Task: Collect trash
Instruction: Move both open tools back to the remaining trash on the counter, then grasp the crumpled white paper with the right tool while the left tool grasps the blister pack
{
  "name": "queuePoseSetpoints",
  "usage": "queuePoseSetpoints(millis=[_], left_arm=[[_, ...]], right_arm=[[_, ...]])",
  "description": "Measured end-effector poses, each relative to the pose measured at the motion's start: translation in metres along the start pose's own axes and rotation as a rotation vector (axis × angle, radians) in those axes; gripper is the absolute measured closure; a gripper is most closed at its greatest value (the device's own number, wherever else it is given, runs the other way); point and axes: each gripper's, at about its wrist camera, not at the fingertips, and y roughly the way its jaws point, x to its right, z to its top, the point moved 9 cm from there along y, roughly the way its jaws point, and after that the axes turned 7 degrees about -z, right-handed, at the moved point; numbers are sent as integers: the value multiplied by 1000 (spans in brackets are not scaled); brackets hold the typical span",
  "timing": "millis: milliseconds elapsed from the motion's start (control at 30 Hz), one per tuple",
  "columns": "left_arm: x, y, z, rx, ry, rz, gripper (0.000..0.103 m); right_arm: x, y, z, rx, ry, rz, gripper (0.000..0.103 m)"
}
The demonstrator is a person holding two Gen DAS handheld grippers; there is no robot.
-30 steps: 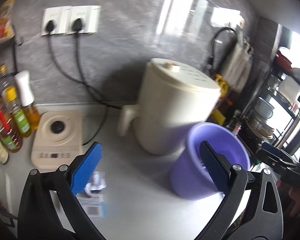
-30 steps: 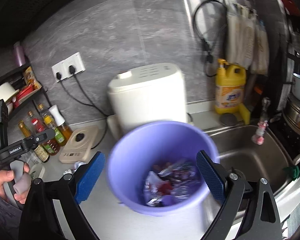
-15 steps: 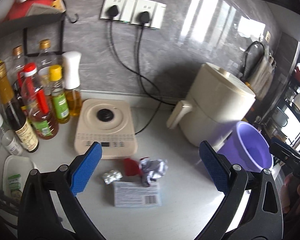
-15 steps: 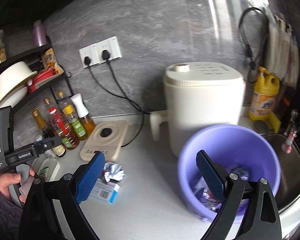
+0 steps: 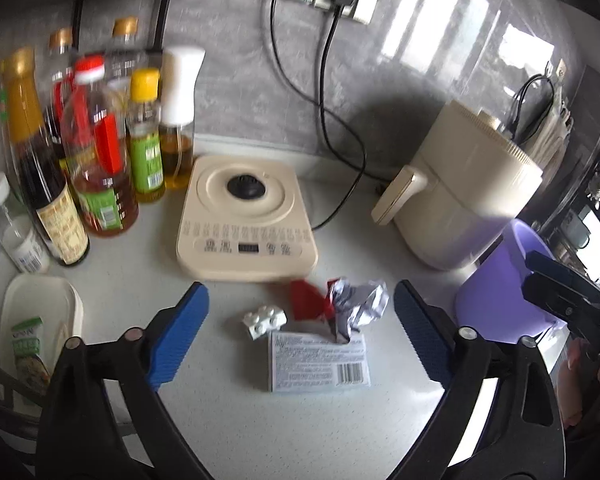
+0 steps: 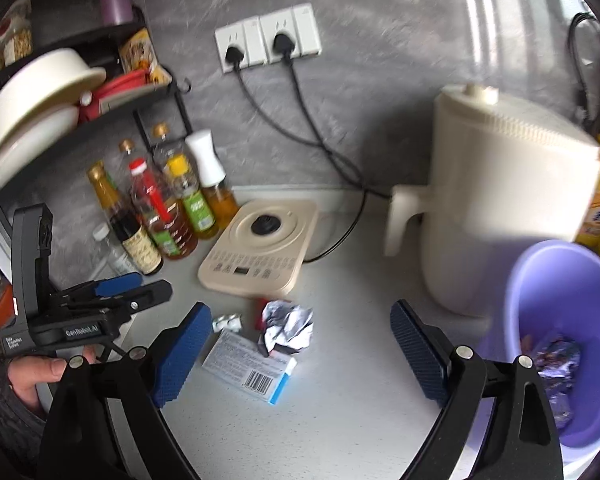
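On the pale counter lies a small heap of trash: a crumpled silver foil wrapper point(image 5: 356, 308) point(image 6: 288, 326), a red scrap point(image 5: 306, 304) point(image 6: 260, 312), a small white blister piece point(image 5: 265, 321) point(image 6: 227, 322) and a flat white box with a barcode point(image 5: 320, 362) point(image 6: 250, 366). My left gripper point(image 5: 300, 338) hovers open just above and around the heap. My right gripper point(image 6: 300, 354) is open too, over the box. A purple bin point(image 6: 560, 336) point(image 5: 496, 300) with wrappers inside stands to the right.
A beige induction cooker point(image 5: 246, 226) sits behind the trash, several oil and sauce bottles point(image 5: 100, 152) stand at left, and a cream air fryer point(image 5: 468, 192) stands next to the bin. Two plugged cords point(image 5: 332, 120) run down the wall. A white lidded dish point(image 5: 36, 336) lies near the left edge.
Both views have swung left from the purple bin toward the trash heap. The left gripper has come closer and lower over the heap. Both grippers stay open.
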Motion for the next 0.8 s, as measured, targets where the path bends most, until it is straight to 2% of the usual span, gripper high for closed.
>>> queuePoseSetpoints(millis=[300, 700, 800], left_arm=[[-29, 45, -29, -116, -58, 12, 33], [-48, 103, -43, -216, -105, 31, 35], [-55, 114, -47, -232, -124, 49, 38]], right_arm=[[-4, 55, -19, -124, -32, 5, 20], [10, 88, -32, -192, -11, -11, 21], [10, 93, -33, -203, -18, -14, 21]])
